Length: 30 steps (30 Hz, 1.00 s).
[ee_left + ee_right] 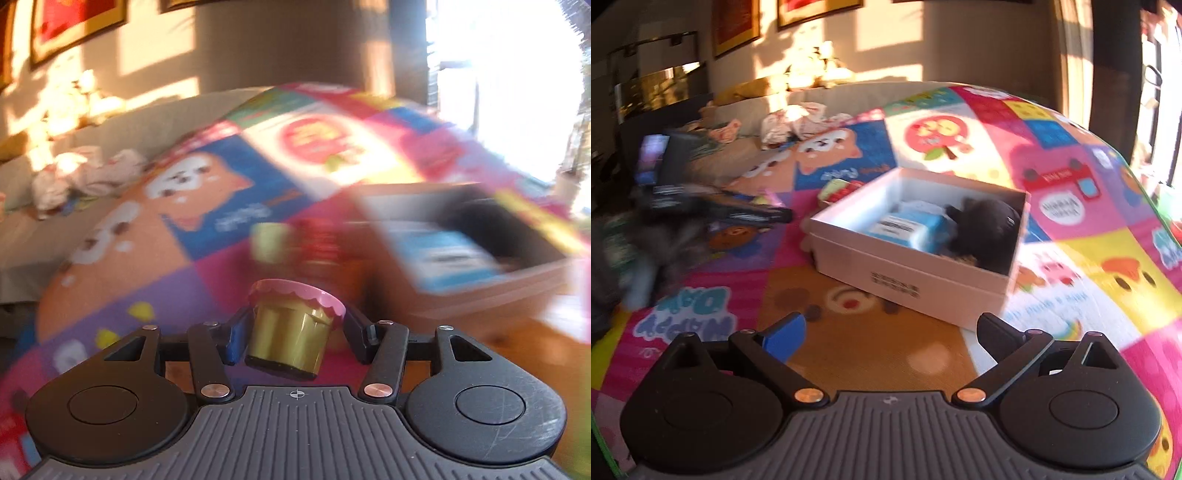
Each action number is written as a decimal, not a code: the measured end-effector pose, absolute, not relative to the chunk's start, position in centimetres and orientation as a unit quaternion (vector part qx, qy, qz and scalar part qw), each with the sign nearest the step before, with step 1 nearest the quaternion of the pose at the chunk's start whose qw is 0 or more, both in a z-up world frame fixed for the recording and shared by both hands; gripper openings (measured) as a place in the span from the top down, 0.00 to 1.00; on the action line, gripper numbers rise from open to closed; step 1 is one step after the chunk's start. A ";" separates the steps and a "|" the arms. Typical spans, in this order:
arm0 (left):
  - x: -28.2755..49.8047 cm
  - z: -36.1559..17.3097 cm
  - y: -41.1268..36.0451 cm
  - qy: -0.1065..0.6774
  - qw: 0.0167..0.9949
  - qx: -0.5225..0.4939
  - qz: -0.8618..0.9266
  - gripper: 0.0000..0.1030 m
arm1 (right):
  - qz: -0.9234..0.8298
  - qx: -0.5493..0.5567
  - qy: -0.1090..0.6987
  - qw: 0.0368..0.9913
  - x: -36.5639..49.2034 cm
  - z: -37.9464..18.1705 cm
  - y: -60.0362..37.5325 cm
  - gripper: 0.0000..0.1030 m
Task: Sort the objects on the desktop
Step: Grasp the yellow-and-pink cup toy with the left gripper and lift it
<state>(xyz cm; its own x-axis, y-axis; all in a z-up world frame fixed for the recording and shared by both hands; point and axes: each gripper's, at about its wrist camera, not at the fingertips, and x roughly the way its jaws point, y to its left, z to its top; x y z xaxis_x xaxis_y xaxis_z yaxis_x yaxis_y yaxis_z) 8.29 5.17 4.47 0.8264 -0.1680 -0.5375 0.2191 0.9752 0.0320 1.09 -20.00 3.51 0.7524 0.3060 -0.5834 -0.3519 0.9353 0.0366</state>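
Between the left tongs (pixel 293 338), clamped on it and tilted, the pink-lidded gold jar (pixel 291 328) should travel level to the white box (pixel 916 266) before release; right tongs (pixel 890 332) gape empty.

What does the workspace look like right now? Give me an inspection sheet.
Surface: colourful cartoon play mat.
Job's things: small gold jar with pink lid, tilted, in left gripper; open white cardboard box holding a blue packet and a black object.
Clutter: red-and-green item behind box; crumpled cloth.
Grippers: left shut on jar; right gripper open, empty.
Cables: nothing seen.
Surroundings: framed pictures, sunlit wall.
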 end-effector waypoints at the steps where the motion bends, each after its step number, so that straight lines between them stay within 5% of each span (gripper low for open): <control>1: 7.1 4.6 4.4 0.273 0.953 0.040 -0.126 0.43 | 0.170 -0.033 0.305 0.936 1.2 3.4 -20.4 0.04; 9: 3.2 3.4 -4.1 0.228 0.936 0.043 -0.266 0.44 | 0.119 0.027 0.285 0.951 1.5 3.6 -22.6 0.03; 14: 2.0 1.3 -4.6 0.277 0.922 0.060 -0.262 0.43 | 0.107 0.031 0.280 0.953 0.7 3.9 -23.8 0.03; 16: 1.4 0.7 -3.9 0.298 0.916 0.073 -0.260 0.35 | 0.107 0.029 0.283 0.953 0.7 3.7 -24.1 0.02; 18: 0.6 0.5 -3.0 0.310 0.908 0.082 -0.271 0.15 | 0.107 0.033 0.289 0.951 0.9 3.4 -24.2 0.02; 23: 0.5 2.0 0.8 0.301 0.916 0.064 -0.258 0.06 | 0.118 0.055 0.293 0.947 1.1 2.9 -23.6 0.02; 30: 7.1 2.9 5.2 0.295 0.940 -0.026 -0.168 0.14 | 0.112 0.028 0.290 0.950 0.6 1.3 -22.3 0.02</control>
<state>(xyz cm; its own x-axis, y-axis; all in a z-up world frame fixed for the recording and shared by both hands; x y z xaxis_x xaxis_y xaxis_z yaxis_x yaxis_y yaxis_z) 7.10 5.17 2.87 0.7691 -0.3315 -0.5465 0.3012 0.9421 -0.1475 0.57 -22.26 1.34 0.8068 0.2290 -0.5447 -0.1962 0.9734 0.1185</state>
